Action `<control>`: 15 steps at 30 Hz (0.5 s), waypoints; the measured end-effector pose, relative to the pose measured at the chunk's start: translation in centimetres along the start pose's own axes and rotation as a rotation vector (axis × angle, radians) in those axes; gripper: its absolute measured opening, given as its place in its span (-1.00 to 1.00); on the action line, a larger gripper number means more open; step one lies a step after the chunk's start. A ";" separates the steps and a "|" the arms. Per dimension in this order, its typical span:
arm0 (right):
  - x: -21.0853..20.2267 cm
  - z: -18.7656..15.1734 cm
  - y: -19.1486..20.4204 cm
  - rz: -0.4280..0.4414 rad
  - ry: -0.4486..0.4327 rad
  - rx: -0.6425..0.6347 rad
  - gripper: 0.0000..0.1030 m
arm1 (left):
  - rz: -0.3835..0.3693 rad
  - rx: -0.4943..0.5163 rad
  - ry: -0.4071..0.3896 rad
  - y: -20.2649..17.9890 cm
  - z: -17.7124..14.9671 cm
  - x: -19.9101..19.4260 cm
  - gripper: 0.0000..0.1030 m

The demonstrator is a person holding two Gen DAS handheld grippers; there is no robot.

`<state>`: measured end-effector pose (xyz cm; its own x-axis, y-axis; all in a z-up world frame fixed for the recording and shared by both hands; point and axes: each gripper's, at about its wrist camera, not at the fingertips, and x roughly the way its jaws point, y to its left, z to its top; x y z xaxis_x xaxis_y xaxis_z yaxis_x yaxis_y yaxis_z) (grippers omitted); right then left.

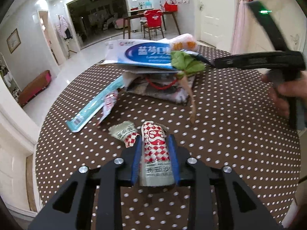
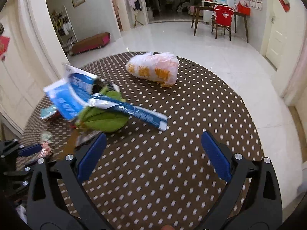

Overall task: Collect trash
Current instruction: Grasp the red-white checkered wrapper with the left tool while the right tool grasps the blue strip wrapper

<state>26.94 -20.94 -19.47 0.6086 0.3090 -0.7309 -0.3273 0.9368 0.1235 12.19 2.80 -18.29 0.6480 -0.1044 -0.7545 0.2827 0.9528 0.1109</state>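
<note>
My left gripper [image 1: 155,151] is shut on a red-and-white checkered sauce packet [image 1: 155,143] that lies on the dotted brown tablecloth [image 1: 230,134]; both blue pads press its sides. A second torn packet [image 1: 124,134] lies just to its left. Beyond are a teal toothbrush pack [image 1: 96,105], a blue-and-white toothpaste box [image 1: 142,55] and a green leaf [image 1: 186,63] with a pale stalk. My right gripper [image 2: 153,143] stands open over bare cloth, nothing between its fingers, with the leaf [image 2: 103,120] and the box [image 2: 130,111] ahead to the left. A white-and-orange plastic bag [image 2: 153,69] lies farther back.
The pile rests on a printed paper bag with a red loop [image 1: 159,90]. The round table's edge [image 2: 255,126] curves close on the right, with white tiled floor beyond. A wooden table and a red-covered chair [image 2: 222,19] stand far back.
</note>
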 end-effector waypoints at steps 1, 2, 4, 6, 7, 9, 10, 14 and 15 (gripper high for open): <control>0.6 0.3 0.0 -0.006 0.006 -0.009 0.88 | -0.004 0.003 -0.003 -0.2 0.2 0.1 -0.53; 1.0 0.6 0.1 -0.009 0.010 -0.019 0.87 | -0.017 0.002 -0.006 -0.3 0.4 0.1 -0.58; 2.4 1.4 0.3 -0.020 0.035 -0.054 0.72 | -0.050 -0.015 -0.001 -0.4 0.7 0.5 -0.66; 3.2 2.2 0.7 -0.016 0.033 -0.093 0.62 | -0.077 -0.034 0.001 -0.5 1.2 1.2 -0.71; 3.6 2.6 0.9 -0.013 0.035 -0.109 0.51 | -0.086 -0.039 0.003 -0.6 1.4 1.4 -0.71; 4.3 3.2 1.1 0.011 0.048 -0.130 -0.27 | -0.109 -0.056 -0.005 -0.7 1.9 1.8 -0.78; 4.6 3.3 1.1 0.029 0.058 -0.131 -0.43 | -0.119 -0.066 -0.007 -0.8 2.1 2.0 -0.79; 3.8 3.0 0.4 0.085 0.050 -0.082 -0.80 | -0.138 -0.090 -0.010 -1.0 3.0 2.9 -0.85; 3.2 2.7 0.0 0.091 0.038 -0.061 -0.80 | -0.143 -0.093 -0.011 -1.1 3.0 2.9 -0.85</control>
<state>30.81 -19.49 -19.99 0.5468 0.3845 -0.7437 -0.4236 0.8933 0.1505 15.92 0.56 -18.65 0.6138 -0.2436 -0.7509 0.3067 0.9501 -0.0576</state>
